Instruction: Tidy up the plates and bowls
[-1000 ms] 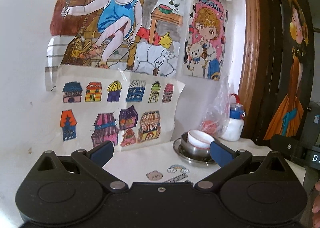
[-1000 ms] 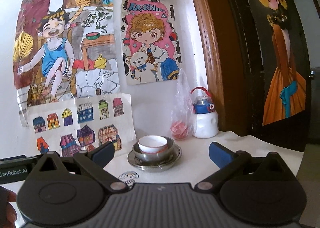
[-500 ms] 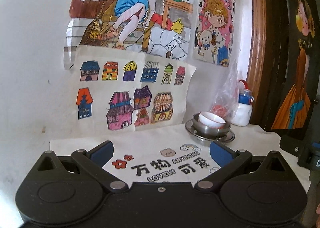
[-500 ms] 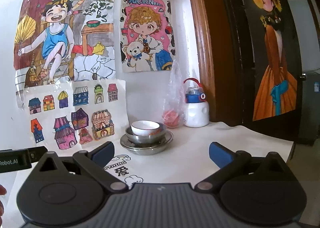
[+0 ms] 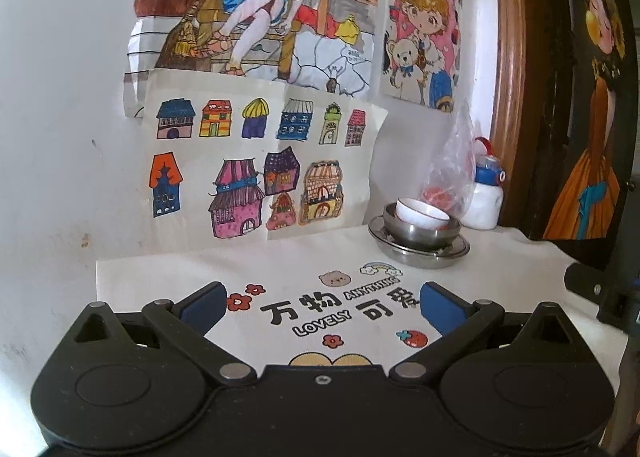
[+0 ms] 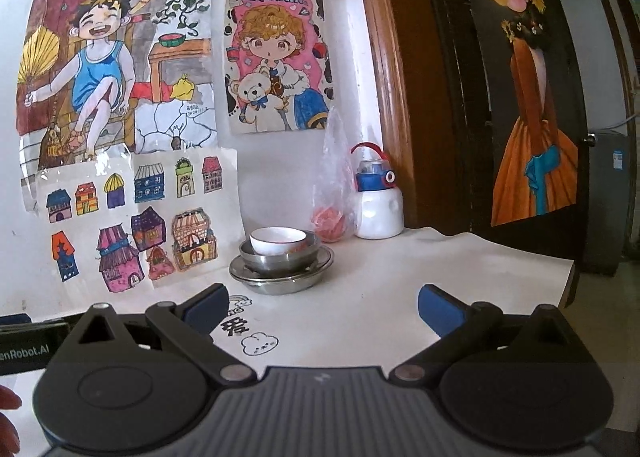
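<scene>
I see the white bowl (image 6: 278, 239) nested in a steel bowl (image 6: 280, 257), which sits on a steel plate (image 6: 280, 277) at the back of the desk (image 6: 400, 289), near the wall. Just beside the stack on its right are a clear plastic bag (image 6: 334, 197) and a white bottle (image 6: 378, 201) with a blue cap. My left hand-held gripper (image 5: 320, 303) hangs spread over the printed cloth (image 5: 256, 269), holding nothing. My right hand-held gripper (image 6: 320, 305) is spread too, empty, short of the stack.
</scene>
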Demonstrator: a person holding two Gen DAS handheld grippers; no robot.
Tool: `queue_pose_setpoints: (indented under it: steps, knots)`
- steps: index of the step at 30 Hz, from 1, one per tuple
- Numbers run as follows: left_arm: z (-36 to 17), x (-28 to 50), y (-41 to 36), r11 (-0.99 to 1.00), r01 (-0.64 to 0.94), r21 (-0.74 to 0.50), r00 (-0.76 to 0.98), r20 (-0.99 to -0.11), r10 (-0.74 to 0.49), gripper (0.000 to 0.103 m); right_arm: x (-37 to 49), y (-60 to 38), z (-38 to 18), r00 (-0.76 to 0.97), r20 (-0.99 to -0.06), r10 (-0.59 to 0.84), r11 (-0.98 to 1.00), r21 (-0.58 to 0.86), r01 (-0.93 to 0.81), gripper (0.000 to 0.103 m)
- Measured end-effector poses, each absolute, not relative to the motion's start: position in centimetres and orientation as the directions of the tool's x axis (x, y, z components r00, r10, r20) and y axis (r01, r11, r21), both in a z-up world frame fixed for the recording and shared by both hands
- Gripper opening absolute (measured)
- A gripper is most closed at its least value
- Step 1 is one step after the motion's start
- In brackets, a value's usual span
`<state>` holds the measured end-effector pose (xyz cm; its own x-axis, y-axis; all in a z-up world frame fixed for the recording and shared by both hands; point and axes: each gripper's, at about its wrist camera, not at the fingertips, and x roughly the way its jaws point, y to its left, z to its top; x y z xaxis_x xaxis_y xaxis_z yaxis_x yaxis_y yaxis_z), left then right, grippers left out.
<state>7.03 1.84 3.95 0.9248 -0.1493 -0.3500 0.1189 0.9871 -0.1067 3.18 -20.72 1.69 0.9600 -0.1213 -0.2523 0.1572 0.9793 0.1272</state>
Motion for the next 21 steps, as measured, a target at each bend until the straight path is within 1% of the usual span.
queue_pose_setpoints:
  steps: [7, 16, 21]
  knots:
    - [3.2, 6.8, 1.9, 0.989, 0.121, -0.088, 0.921, -0.360, -0.145, 0.102, 3.4, -20.9, 0.8, 0.948, -0.300, -0.103, 0.974, 0.164, 0.158, 0.103]
    - [2.9, 6.6, 2.5, 0.988, 0.107, -0.113, 0.915, -0.377, -0.142, 0.102, 3.2, -20.8, -0.1, 0.946, -0.306, -0.104, 0.973, 0.164, 0.160, 0.103]
    - [2.4, 6.6, 2.3, 0.989, 0.111, -0.098, 0.911, -0.388, -0.141, 0.102, 3.3, -20.8, -0.5, 0.943, -0.316, -0.103, 0.973, 0.167, 0.162, 0.103]
